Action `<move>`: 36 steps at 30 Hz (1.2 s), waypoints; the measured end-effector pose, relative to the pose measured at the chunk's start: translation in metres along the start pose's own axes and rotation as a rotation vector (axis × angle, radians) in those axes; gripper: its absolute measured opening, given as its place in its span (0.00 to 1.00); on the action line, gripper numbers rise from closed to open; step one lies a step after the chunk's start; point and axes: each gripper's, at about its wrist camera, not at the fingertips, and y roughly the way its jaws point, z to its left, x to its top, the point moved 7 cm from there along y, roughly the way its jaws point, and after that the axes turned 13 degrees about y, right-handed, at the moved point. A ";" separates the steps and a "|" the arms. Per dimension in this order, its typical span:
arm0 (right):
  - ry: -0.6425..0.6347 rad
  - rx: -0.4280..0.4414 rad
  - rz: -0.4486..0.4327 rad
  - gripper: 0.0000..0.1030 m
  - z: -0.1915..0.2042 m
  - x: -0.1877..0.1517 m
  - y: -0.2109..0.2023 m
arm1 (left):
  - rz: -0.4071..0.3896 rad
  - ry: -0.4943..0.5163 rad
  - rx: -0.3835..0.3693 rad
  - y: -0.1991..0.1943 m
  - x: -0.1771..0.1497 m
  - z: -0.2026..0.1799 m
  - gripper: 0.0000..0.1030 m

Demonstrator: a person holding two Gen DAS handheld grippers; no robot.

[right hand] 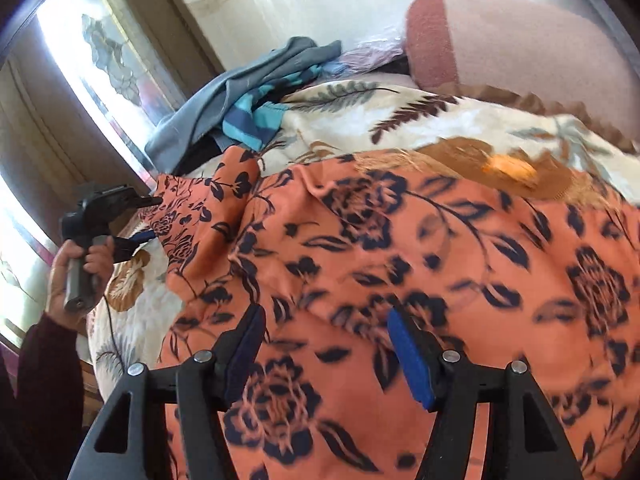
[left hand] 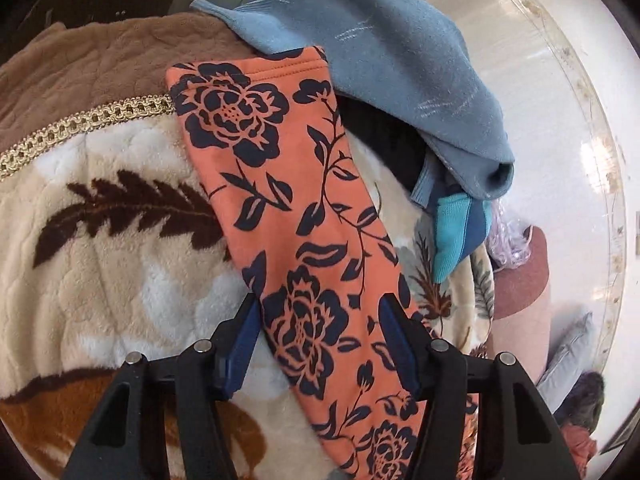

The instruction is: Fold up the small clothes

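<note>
An orange garment (left hand: pixel 304 184) with a dark floral print lies stretched as a long strip on a cream blanket (left hand: pixel 100 272). My left gripper (left hand: pixel 320 320) stands open and straddles the strip near its lower part, with one blue pad (left hand: pixel 246 336) at the cloth's left edge and the other on top of it. In the right wrist view the same garment (right hand: pixel 440 264) spreads wide and rumpled. My right gripper (right hand: pixel 324 332) hovers open just over it with nothing pinched. At the left of that view a hand holds the left gripper (right hand: pixel 150 218), its fingers at the garment's far end.
A grey-blue garment (left hand: pixel 392 64) and a teal striped piece (left hand: pixel 456 232) are heaped beyond the orange strip. A pink bolster (right hand: pixel 520 40) lies along the white wall (left hand: pixel 540 100). A brown quilt (left hand: pixel 100 64) with gold trim borders the blanket. A cable (right hand: pixel 112 328) hangs from the left handle.
</note>
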 end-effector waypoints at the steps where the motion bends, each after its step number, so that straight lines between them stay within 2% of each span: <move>1: 0.027 0.003 -0.004 0.65 -0.008 -0.003 -0.006 | -0.004 -0.022 -0.009 0.000 0.002 0.002 0.59; 4: 0.107 0.036 -0.022 0.65 -0.024 -0.007 -0.021 | -0.007 -0.054 -0.007 0.001 0.006 0.004 0.59; 6: 0.117 0.041 -0.042 0.65 -0.030 -0.009 -0.031 | -0.018 -0.055 0.009 0.001 0.006 0.004 0.59; 7: 0.113 0.036 -0.050 0.65 -0.032 -0.008 -0.035 | -0.026 -0.042 0.027 0.002 0.007 0.005 0.55; 9: 0.113 0.033 -0.059 0.64 -0.037 -0.007 -0.042 | -0.040 -0.029 0.079 0.004 0.009 0.008 0.40; 10: 0.118 0.033 -0.067 0.63 -0.041 -0.006 -0.045 | -0.080 -0.023 0.097 0.005 0.012 0.009 0.27; 11: 0.122 0.029 -0.079 0.59 -0.045 -0.005 -0.049 | -0.094 -0.027 0.114 0.006 0.013 0.010 0.15; 12: 0.125 0.025 -0.090 0.53 -0.049 -0.004 -0.053 | -0.105 -0.031 0.125 0.007 0.014 0.012 0.10; 15: 0.137 0.012 -0.139 0.51 -0.066 -0.003 -0.069 | -0.140 -0.026 0.146 0.000 0.013 0.010 0.07; 17: 0.147 0.000 -0.193 0.51 -0.080 -0.001 -0.083 | -0.176 0.032 0.151 -0.009 0.011 -0.010 0.06; 22: 0.284 -0.001 -0.289 0.51 -0.120 0.013 -0.113 | -0.266 0.283 0.118 -0.045 -0.008 -0.107 0.06; 27: 0.351 0.009 -0.417 0.51 -0.140 0.032 -0.161 | -0.313 0.548 0.020 -0.074 -0.071 -0.230 0.06; 30: 0.429 0.044 -0.453 0.51 -0.160 0.037 -0.184 | -0.293 0.745 -0.066 -0.070 -0.140 -0.310 0.06; 33: 0.467 0.050 -0.501 0.51 -0.176 0.042 -0.205 | -0.187 0.966 -0.172 -0.045 -0.234 -0.380 0.07; 34: 0.474 0.044 -0.513 0.51 -0.181 0.043 -0.211 | -0.146 1.027 -0.192 -0.035 -0.261 -0.390 0.12; 35: 0.487 0.039 -0.523 0.52 -0.187 0.045 -0.216 | -0.078 1.098 -0.205 -0.021 -0.289 -0.399 0.35; 36: 0.501 0.038 -0.526 0.55 -0.192 0.045 -0.220 | 0.005 1.159 -0.189 -0.008 -0.312 -0.403 0.49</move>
